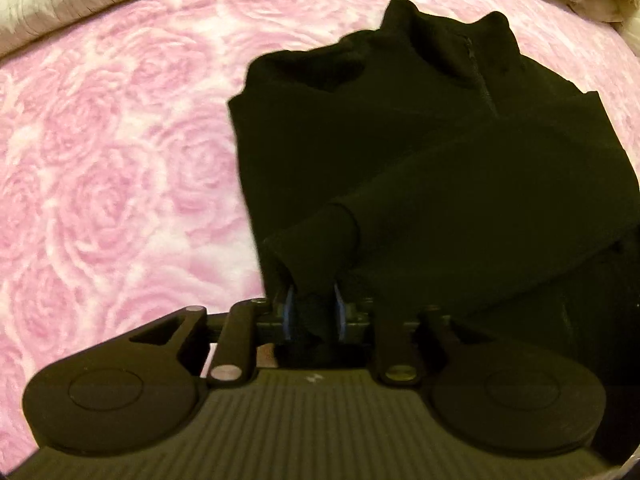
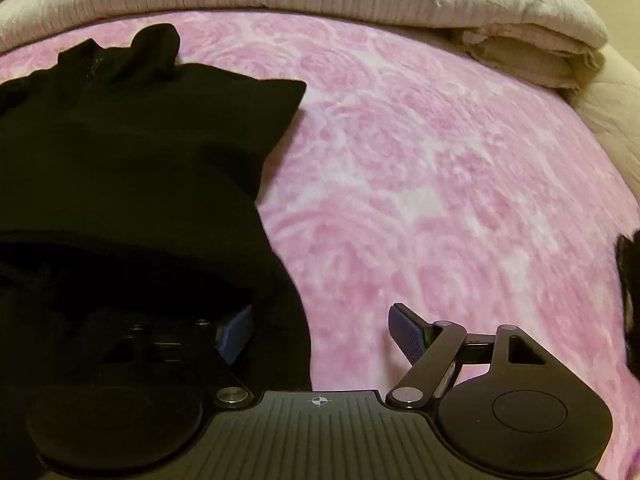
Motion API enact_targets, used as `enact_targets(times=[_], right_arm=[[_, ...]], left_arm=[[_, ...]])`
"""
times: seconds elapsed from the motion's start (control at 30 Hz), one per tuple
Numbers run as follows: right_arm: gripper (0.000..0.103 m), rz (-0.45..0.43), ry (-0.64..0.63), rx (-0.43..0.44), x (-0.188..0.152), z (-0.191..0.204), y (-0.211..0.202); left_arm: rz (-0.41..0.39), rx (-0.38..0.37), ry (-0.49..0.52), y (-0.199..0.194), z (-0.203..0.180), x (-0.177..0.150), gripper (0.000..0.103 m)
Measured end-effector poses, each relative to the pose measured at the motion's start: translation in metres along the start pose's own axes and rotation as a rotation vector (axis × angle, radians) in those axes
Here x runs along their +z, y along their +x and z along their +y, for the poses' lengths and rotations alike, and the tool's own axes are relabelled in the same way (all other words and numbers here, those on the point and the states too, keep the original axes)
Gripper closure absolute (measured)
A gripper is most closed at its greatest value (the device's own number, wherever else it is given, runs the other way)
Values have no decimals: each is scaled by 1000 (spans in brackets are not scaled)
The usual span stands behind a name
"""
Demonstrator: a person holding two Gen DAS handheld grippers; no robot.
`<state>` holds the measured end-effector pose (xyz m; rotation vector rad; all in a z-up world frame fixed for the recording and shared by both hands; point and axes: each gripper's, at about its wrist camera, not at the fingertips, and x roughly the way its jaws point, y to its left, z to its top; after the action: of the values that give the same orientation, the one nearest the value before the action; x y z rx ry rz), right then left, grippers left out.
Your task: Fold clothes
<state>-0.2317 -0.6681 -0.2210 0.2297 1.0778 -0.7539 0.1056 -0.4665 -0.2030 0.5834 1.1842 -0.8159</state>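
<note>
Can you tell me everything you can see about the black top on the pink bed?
The black top looks like soft, thick fleece. It has a stand-up collar with a short zip at the neck, farthest from the cameras. It lies spread out on the pink rose blanket, with one sleeve folded across its front. The sleeve's cuff sits between the blue pads of the left tongs, which stand slightly apart. The right tongs are open wide, one finger dark against the top's edge.
</note>
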Motion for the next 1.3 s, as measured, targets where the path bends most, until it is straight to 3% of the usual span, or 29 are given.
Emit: enact_targets(times=[0.33, 0.63, 0.83, 1.07, 1.17, 1.3], right_arm=[[26, 88, 86, 45, -31, 33, -67], [26, 113, 171, 44, -76, 57, -143], [26, 121, 195, 47, -97, 54, -184], [27, 194, 256, 80, -142, 11, -186], [27, 222, 328, 144, -165, -14, -176], [36, 218, 349, 259, -186, -33, -161]], left_arm=[[-13, -17, 9, -28, 16, -46, 79], [6, -61, 206, -56, 10, -111, 78], [21, -74, 256, -67, -9, -153, 78], [45, -47, 307, -82, -50, -210, 76], [64, -10, 314, -87, -66, -235, 76], [77, 29, 292, -92, -86, -265, 76]])
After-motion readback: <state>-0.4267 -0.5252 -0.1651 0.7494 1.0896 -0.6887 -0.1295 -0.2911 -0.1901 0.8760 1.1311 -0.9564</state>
